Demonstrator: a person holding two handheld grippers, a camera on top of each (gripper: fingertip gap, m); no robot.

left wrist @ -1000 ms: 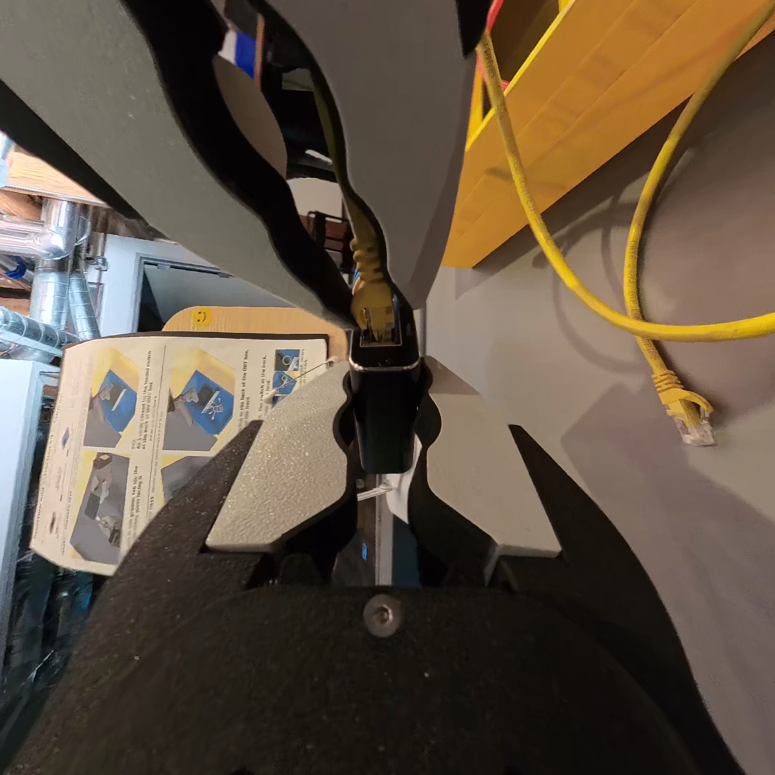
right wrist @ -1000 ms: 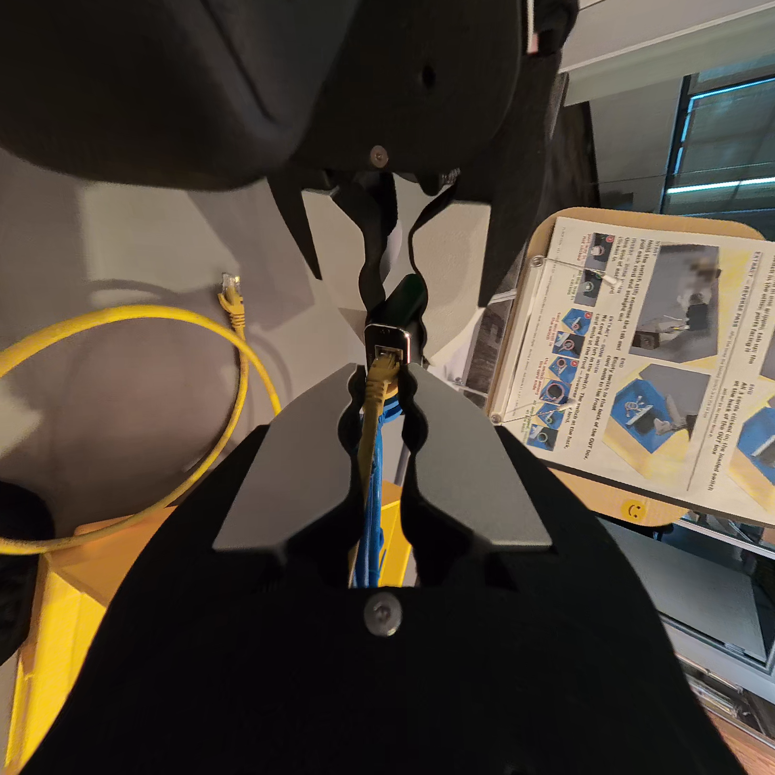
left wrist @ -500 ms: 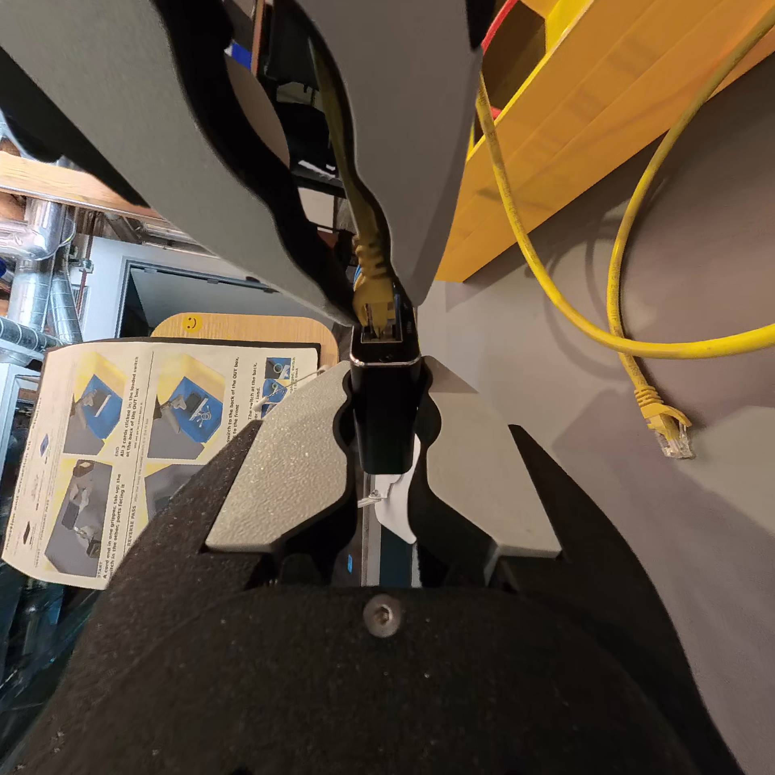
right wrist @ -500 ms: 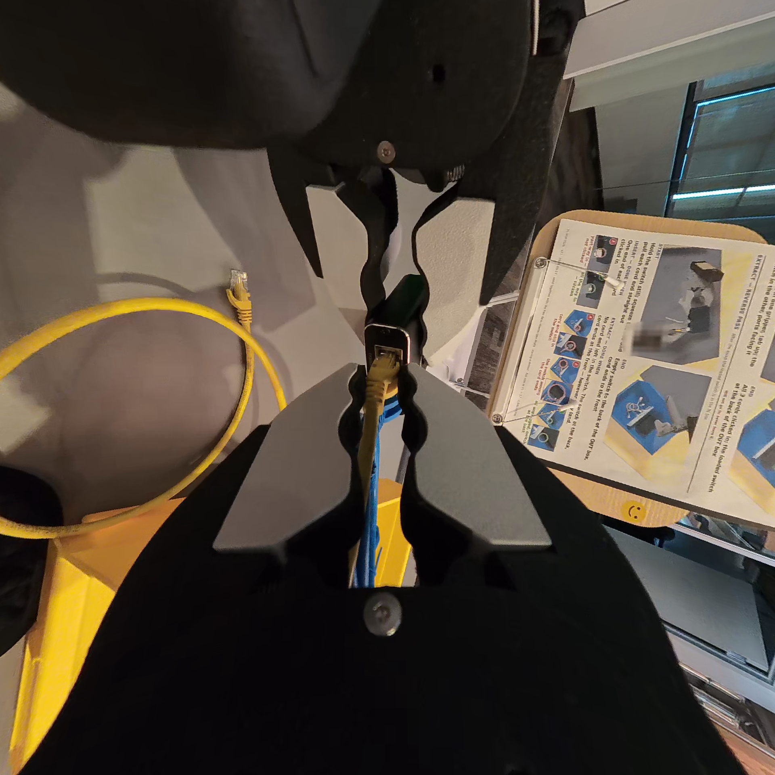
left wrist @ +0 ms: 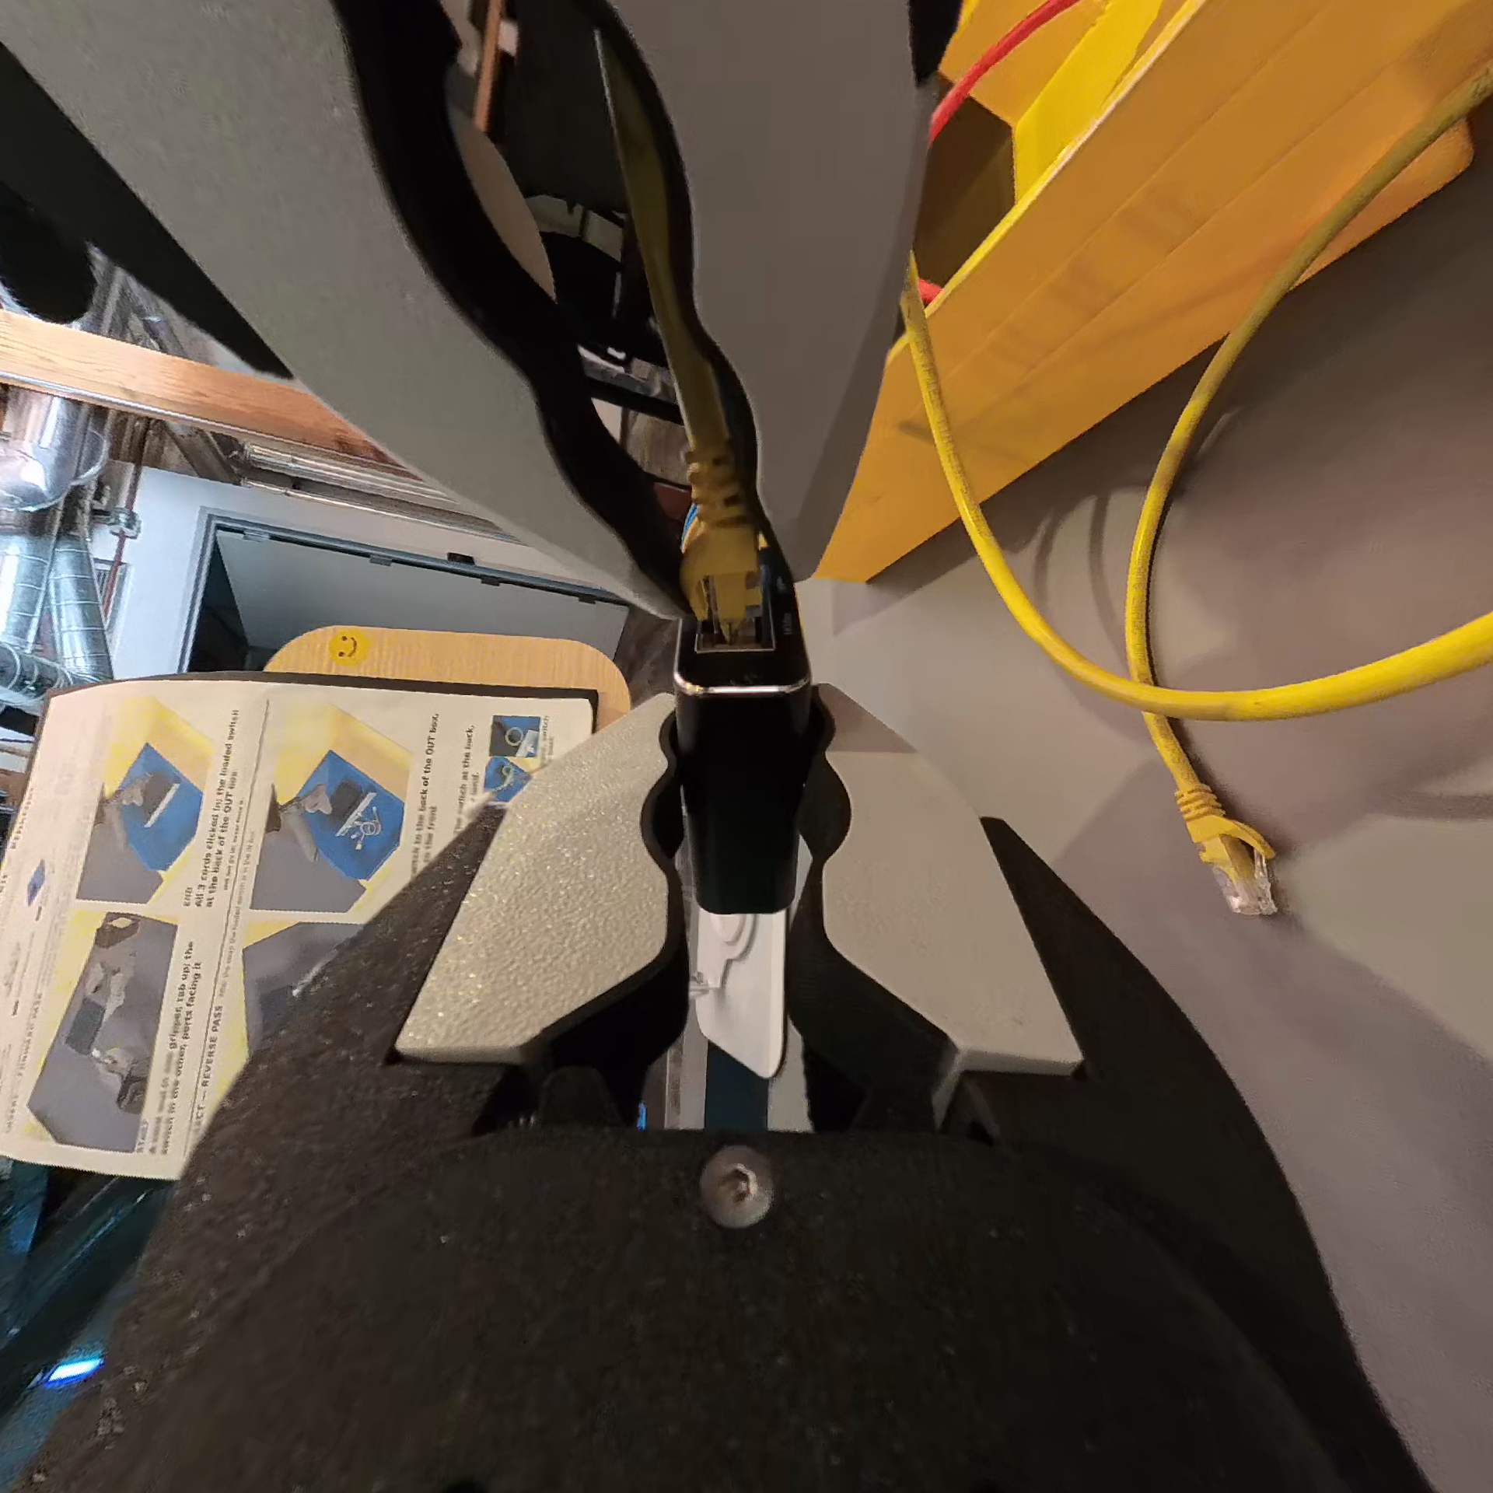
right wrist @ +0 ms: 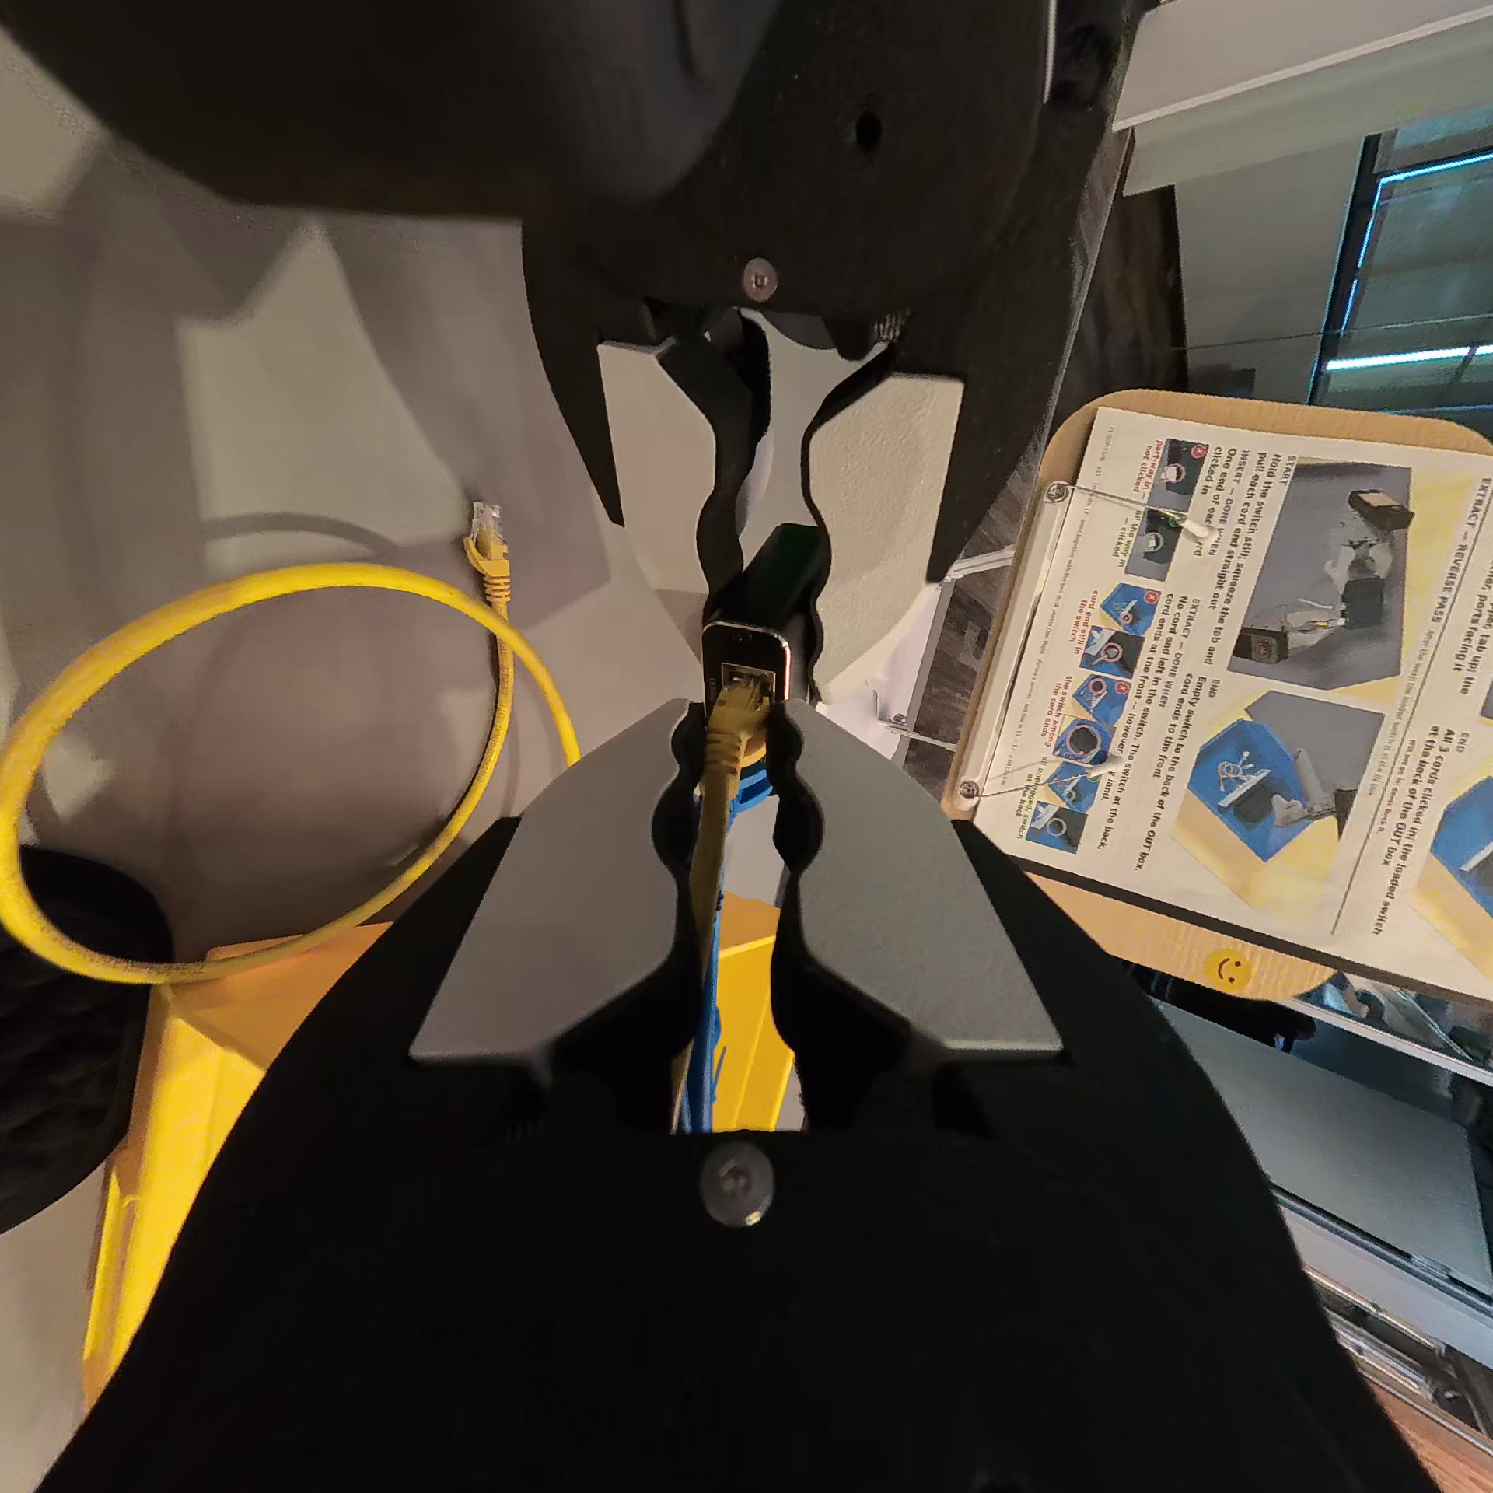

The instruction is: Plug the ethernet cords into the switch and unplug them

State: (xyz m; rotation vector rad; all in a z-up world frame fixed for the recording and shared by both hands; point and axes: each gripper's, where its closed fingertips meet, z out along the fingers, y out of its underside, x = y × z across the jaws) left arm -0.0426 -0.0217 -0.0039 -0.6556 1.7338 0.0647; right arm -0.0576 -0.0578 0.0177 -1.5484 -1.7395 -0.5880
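Left gripper (left wrist: 743,727) clamped on the black switch (left wrist: 742,775), both pads pressed against its sides. The switch stands on end between the fingers, port face turned away toward the opposite tool.

Right gripper (right wrist: 733,711) closed on the yellow plug (right wrist: 737,704) of a yellow cord (right wrist: 711,848); plug tip sits in the mouth of the switch's port (right wrist: 747,675). How deep it sits cannot be told.

Only the left wrist view shows the white tag (left wrist: 739,994) hanging below the switch's near end, and a red cord (left wrist: 994,65) inside the yellow bin (left wrist: 1131,242). Only the right wrist view shows a blue cord (right wrist: 707,1042) running with the yellow one back between the right gripper's fingers, and the port face straight on.

Both views show a second, loose yellow cord (right wrist: 267,590) looped on the grey table (left wrist: 1212,1050), one end over the bin's edge, its free plug (left wrist: 1228,856) lying well apart from the switch. An instruction sheet (right wrist: 1293,687) on a wooden board (right wrist: 1147,945) stands off to the side.

The right gripper's grey fingers (left wrist: 388,283) fill the top of the left wrist view and hide most of what lies behind.
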